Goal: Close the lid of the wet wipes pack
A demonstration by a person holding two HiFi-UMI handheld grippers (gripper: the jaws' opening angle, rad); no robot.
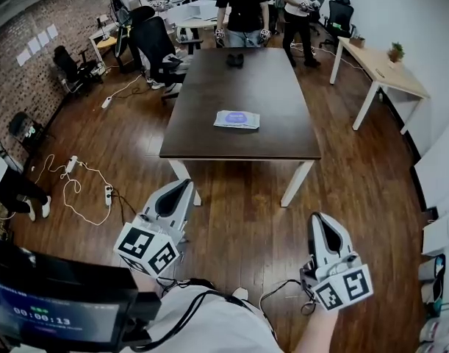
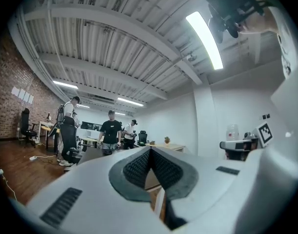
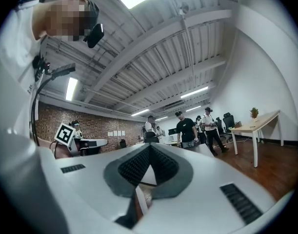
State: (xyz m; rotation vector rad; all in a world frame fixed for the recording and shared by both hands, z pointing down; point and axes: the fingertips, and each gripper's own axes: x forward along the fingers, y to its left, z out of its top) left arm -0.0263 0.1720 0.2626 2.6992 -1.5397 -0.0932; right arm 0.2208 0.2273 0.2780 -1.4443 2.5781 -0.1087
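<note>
We carry the white left gripper [image 1: 181, 188] and the white right gripper [image 1: 317, 220] low and near, jaws pressed together on nothing, seemingly because the pale blue-and-white wet wipes pack [image 1: 236, 119] lies far ahead on the dark rectangular wooden table [image 1: 209, 79] — well beyond reach.

This is an open-plan office. A long dark worktop [image 1: 239, 116] stands on a wooden plank floor [image 1: 356, 168], with a pale desk [image 1: 378, 68] carrying a potted plant [image 1: 394, 51] by the white wall. Black swivel chairs [image 1: 154, 39] sit near further desks at the back, where several people [image 1: 243, 9] stand. Paper sheets [image 1: 37, 46] hang on a brick wall [image 1: 33, 79], power strips [image 1: 108, 195] trail cables, and strip lights [image 2: 205, 40] run along a ribbed ceiling [image 2: 114, 28].
</note>
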